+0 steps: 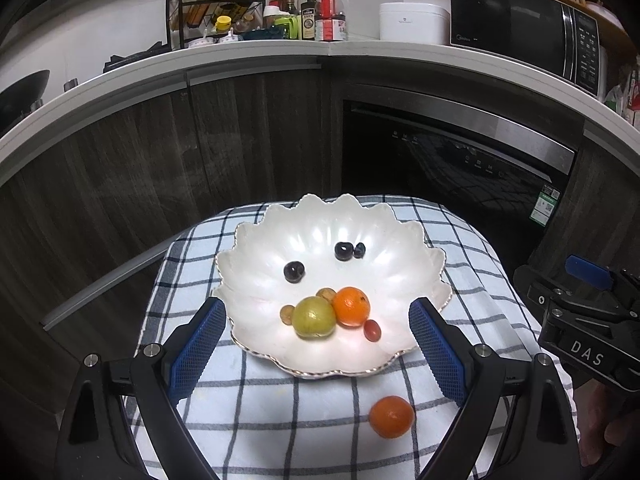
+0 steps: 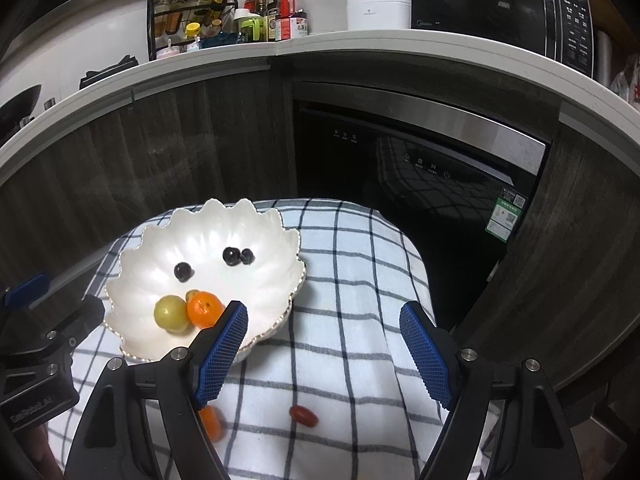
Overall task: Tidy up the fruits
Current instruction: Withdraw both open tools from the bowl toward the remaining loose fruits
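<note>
- Plainly, from the left wrist view: the left gripper [image 1: 318, 330] hangs with its blue pads spread wide and nothing between them, framing the near side of the scalloped white bowl [image 1: 424, 276] on the checked cloth [image 1: 280, 420].
- Inside the bowl lie a green fruit [image 1: 314, 317], an orange [image 1: 351, 306], a small red tomato [image 1: 372, 330], brownish small fruits and three dark berries [image 1: 294, 271].
- One loose orange [image 1: 391, 417] sits on the cloth outside the bowl, nearer than the rim and right of centre, close under the left gripper's right pad.
- From the right wrist view: the right gripper [image 2: 324, 322] is likewise spread and empty, with the bowl off to its left.
- A loose cherry tomato [image 2: 303, 415] lies on the cloth below and between the right fingers, its long axis roughly crosswise to them.
- The loose orange [image 2: 211, 423] is half hidden behind the right gripper's left finger.
- Judgement: two fruits remain outside; the right gripper looks better placed for the tomato, the left for the orange.
</note>
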Available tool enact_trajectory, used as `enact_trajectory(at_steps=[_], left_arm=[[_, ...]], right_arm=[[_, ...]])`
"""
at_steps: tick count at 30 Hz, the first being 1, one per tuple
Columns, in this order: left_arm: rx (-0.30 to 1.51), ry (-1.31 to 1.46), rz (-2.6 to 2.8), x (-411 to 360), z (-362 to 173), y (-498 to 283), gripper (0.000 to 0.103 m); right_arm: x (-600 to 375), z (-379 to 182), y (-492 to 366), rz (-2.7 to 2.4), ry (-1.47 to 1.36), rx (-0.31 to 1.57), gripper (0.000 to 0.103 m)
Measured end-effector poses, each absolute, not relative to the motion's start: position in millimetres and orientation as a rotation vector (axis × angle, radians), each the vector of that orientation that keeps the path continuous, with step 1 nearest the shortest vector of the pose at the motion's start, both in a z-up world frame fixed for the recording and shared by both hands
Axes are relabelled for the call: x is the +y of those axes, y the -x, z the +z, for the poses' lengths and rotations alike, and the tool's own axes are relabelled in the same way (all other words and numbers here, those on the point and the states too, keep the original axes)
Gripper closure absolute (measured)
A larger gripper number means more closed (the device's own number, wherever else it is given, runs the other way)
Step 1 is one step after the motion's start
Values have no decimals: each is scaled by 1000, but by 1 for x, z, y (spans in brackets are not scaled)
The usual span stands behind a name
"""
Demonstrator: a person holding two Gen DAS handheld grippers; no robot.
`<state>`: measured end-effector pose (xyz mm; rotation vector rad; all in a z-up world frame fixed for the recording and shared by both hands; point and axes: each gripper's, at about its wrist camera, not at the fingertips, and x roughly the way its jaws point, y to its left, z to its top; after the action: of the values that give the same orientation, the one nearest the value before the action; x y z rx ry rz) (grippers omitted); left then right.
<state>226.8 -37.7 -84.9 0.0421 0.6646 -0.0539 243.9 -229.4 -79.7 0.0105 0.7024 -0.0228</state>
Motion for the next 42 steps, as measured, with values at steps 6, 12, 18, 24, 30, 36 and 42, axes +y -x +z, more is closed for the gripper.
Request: enact_trajectory(at_steps=[6, 12, 18, 24, 30, 36, 42], left_arm=[[678, -35, -60, -43, -96, -220, 9], [693, -31, -69, -48, -110, -211, 9], [718, -27, -86, -55, -128, -203, 9], [732, -45, -94, -60, -144, -199, 9], [741, -76, -112, -68, -160, -193, 9], [757, -94, -125, -75, -175, -191, 9], [774, -98, -135, -79, -189, -191, 10]], right_arm=[[-234, -88, -236, -10, -6, 706, 24], [-236, -100, -229, 10, 9, 710, 24], [-237, -113, -224, 43, 33, 714, 24], [-238, -129, -221, 54, 44, 730, 24], [-241, -145, -218, 69, 62, 745, 24], [-246, -158, -217, 75, 59, 770, 24], [-246, -171, -218, 90, 58, 796, 24]])
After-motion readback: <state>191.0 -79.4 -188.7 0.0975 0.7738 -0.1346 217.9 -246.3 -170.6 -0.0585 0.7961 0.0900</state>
